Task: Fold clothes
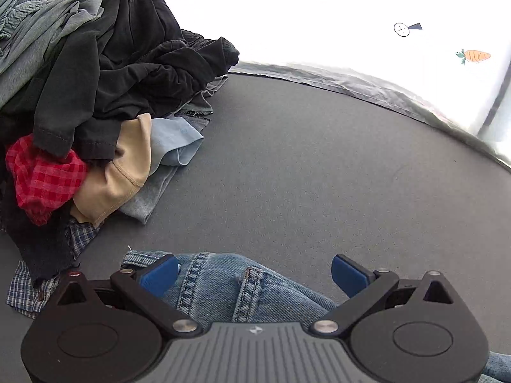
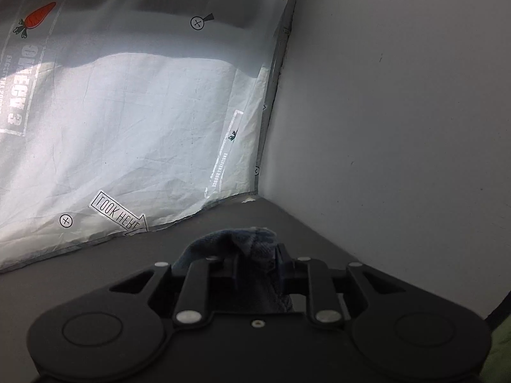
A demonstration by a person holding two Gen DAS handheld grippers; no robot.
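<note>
Jeans run beneath the left claw body and off the bottom edge. Laundry pile cut at left edge (lower garments buried). Right claw fingertips concealed by bunched denim. Curtain overexposed, print illegible.

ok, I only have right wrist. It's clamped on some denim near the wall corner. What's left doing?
Observer: The left gripper is open over blue jeans, fingers apart, not gripping.
Operator: Anything else on the table?
Observer: A heap of clothes at left: black garment on top, red checked cloth and tan piece lower down.
Operator: Space to fold?
Observer: Bare grey tabletop ahead of the left gripper, up to the white sheet.
</note>
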